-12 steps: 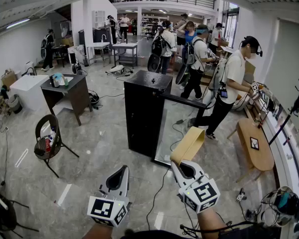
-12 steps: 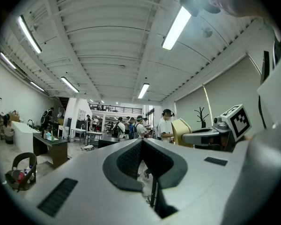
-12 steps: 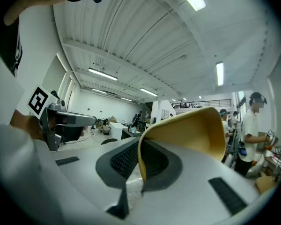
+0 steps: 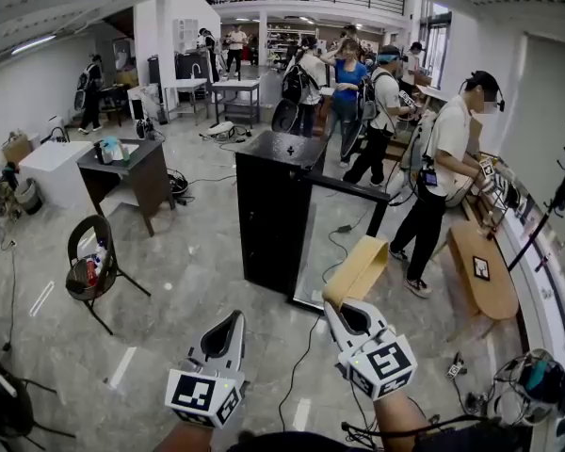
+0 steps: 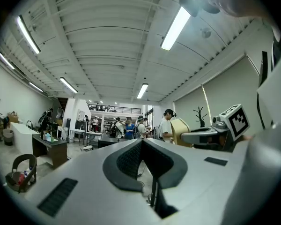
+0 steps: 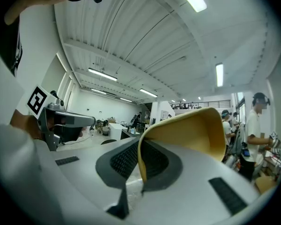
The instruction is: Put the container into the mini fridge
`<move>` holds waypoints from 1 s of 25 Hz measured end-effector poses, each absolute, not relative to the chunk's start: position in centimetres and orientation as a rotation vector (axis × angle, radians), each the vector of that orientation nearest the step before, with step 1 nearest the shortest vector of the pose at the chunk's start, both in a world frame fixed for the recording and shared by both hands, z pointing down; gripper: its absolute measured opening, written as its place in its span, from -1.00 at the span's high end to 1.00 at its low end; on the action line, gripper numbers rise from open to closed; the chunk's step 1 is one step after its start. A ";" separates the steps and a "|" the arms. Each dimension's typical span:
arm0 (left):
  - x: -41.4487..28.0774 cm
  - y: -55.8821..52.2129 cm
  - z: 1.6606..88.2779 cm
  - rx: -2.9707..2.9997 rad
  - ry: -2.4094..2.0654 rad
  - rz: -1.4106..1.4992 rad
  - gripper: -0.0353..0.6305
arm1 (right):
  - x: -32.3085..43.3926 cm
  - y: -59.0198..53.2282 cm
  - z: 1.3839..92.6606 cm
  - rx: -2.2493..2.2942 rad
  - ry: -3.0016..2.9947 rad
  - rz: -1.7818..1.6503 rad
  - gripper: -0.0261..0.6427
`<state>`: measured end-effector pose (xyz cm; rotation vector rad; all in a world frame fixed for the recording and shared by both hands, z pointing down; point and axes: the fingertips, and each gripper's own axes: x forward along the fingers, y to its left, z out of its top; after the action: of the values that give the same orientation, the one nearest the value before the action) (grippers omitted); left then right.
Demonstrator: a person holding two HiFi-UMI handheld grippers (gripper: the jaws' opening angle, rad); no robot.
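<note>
A tan, open-topped container [image 4: 358, 271] is pinched by its rim in my right gripper [image 4: 344, 316], held in the air at lower right of the head view. The right gripper view shows the same container's wall [image 6: 196, 135] clamped between the dark pads. The black mini fridge [image 4: 273, 205] stands on the floor ahead, its door [image 4: 339, 243] swung open toward the right. My left gripper [image 4: 224, 332] hangs at lower centre-left, shut, with nothing between its jaws [image 5: 143, 161].
A small chair [image 4: 92, 269] holding items stands at left, and a dark desk [image 4: 127, 172] behind it. A low wooden bench [image 4: 480, 271] lies at right. Several people stand beyond the fridge. Cables run across the floor near the fridge.
Both grippers stay almost still. The people behind the fridge have shifted, and the person at right has stepped a little further right.
</note>
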<state>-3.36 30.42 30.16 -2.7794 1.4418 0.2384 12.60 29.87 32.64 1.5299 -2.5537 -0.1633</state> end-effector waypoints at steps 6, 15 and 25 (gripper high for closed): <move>-4.5 30.5 30.4 -2.782 1.441 0.237 0.88 | 11.5 29.9 32.6 1.516 -2.558 -0.164 0.86; -8.4 29.6 31.5 -2.793 1.433 0.243 0.88 | 7.6 29.0 33.4 1.489 -2.550 -0.151 0.86; -12.3 28.2 32.6 -2.821 1.420 0.265 0.88 | 4.6 28.2 34.2 1.506 -2.508 -0.146 0.86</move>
<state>-12.29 28.21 32.56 -2.8214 1.4201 0.2648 4.65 28.25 34.21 1.5062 -2.5075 -0.1462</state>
